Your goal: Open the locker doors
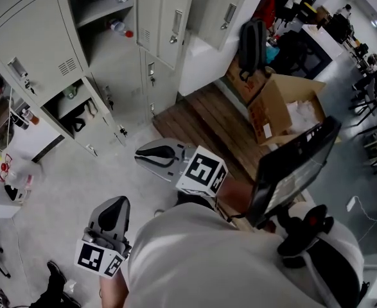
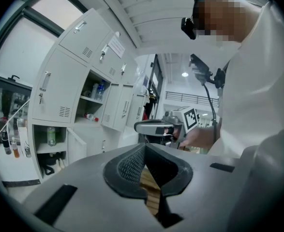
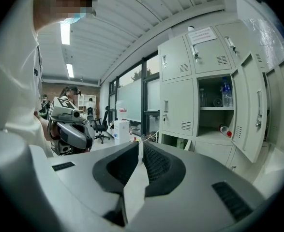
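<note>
In the head view the lockers (image 1: 8, 2) stand across the upper left. Several doors are already swung out, and a red-capped bottle (image 1: 121, 29) lies on a bared shelf. The large upper-left door (image 1: 37, 43) and a small lower door (image 1: 156, 85) look shut. The right gripper (image 1: 148, 154) points left toward the bank and is the nearer of the two. The left gripper (image 1: 114, 204) sits lower, close by the person's body (image 1: 227, 262) and well apart from any door. In the left gripper view its jaws meet at the tips with nothing between them. The lockers fill the left side there, off the line of the jaws, and the right gripper floats ahead. In the right gripper view the jaws are almost together, with only a thin slit between the pads, and they hold nothing. The closed doors (image 3: 174, 111) lie to the right of the jaw line, and each handle (image 3: 165, 105) stands upright. By my reading the right hand is better placed. It would need to swing right and forward, then spread its jaws to take an upright handle.
</note>
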A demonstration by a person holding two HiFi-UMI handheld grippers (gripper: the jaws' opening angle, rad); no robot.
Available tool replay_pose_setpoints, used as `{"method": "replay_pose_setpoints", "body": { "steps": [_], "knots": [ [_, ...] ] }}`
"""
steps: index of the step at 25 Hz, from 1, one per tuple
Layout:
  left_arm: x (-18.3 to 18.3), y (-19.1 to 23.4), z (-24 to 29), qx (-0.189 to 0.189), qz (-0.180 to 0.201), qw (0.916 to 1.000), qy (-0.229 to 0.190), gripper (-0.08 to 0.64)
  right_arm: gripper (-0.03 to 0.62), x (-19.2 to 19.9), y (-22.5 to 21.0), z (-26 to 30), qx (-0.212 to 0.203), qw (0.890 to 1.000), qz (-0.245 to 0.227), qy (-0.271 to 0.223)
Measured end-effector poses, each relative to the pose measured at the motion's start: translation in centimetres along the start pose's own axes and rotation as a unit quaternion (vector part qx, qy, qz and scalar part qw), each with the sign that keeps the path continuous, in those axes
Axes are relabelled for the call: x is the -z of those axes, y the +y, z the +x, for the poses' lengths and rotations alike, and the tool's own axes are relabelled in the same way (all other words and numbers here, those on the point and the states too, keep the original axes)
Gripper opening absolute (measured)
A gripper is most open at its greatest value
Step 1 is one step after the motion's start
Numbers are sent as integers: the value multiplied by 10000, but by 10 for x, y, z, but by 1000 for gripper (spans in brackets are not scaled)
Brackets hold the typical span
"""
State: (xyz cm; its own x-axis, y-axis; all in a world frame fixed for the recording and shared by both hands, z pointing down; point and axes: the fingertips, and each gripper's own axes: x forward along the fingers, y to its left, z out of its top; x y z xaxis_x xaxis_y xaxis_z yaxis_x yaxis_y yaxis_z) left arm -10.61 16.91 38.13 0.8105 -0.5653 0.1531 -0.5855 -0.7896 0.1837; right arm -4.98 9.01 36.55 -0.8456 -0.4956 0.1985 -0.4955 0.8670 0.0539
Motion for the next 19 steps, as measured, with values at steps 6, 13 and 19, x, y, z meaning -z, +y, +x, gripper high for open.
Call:
{"method": "replay_pose_setpoints", "body": {
  "steps": [6,13,19],
  "knots": [
    [2,1,2,25,-11,10000,42,11,37,0,-1,-1,5,10000,15,41],
    [2,2,14,68,-17,9999,122,11,35,3,-12,-5,40,10000,49,37],
    [1,4,34,134,-30,9997,197,11,35,7,-33,-7,51,9999,127,37]
  ]
}}
